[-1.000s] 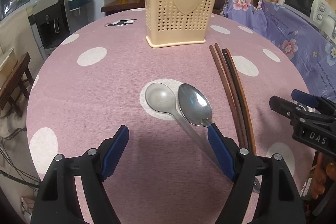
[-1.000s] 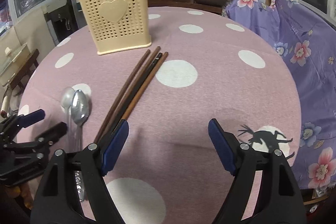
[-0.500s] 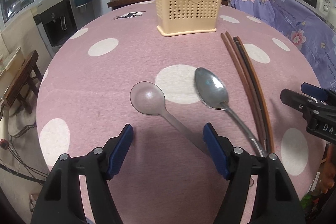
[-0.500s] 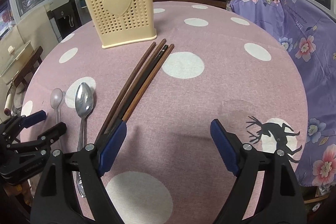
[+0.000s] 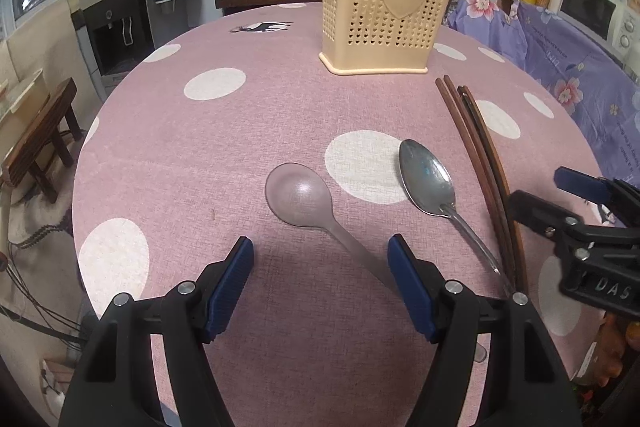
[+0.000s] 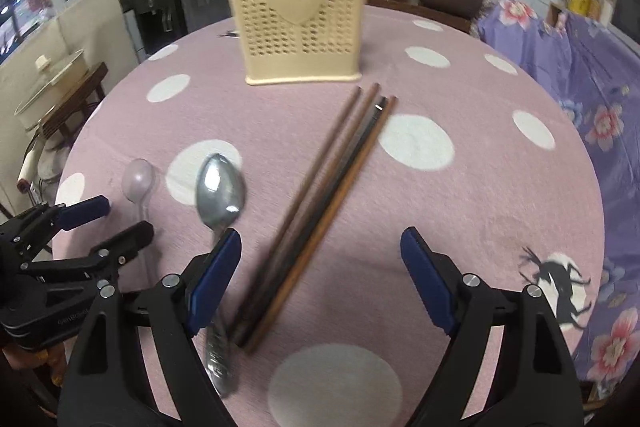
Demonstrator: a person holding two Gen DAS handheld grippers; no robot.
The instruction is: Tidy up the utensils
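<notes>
Two spoons (image 5: 426,179), four chopsticks (image 6: 332,187), one holder (image 5: 384,23).

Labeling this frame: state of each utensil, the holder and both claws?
Clear plastic spoon: flat on the table, bowl up, untouched.
Metal spoon: flat, bowl up, untouched.
Chopsticks: bundled side by side, lying flat.
Utensil holder: upright, some sticks already in it.
Left claw: open, empty.
Right claw: open, empty, over the chopsticks.
</notes>
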